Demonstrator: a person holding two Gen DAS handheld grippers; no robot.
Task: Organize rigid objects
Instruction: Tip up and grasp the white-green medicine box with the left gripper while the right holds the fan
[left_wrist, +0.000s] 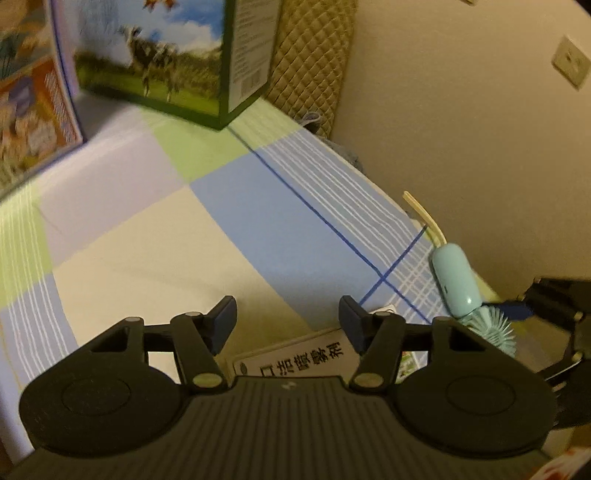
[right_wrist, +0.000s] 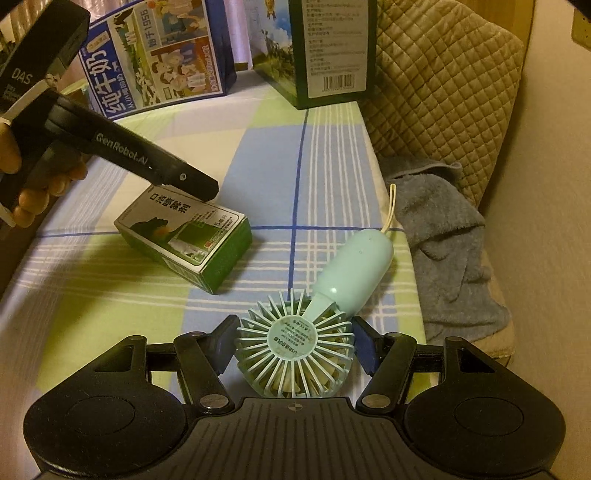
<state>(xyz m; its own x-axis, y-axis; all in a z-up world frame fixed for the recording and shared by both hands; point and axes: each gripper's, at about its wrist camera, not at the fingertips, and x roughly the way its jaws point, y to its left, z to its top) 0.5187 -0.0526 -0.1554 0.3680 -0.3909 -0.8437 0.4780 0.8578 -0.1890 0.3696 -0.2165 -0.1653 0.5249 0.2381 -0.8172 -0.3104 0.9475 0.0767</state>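
While the right hand-held gripper (right_wrist: 293, 345) clamps the round head of the mint handheld fan (right_wrist: 295, 360) at bottom centre of the right wrist view, its handle slants toward upper right over the checked worktop (right_wrist: 325, 155). Left hand-held gripper (left_wrist: 287, 321) jaws part-open, nothing between them; it hovers over the small green box (right_wrist: 184, 240), which lies flat left of the fan, apart from it. Person's hand (right_wrist: 33, 184) grips that tool at left edge. Two milk cartons (right_wrist: 159, 55) stand at top. Grey towel (right_wrist: 443, 236) lies off the worktop's right edge.
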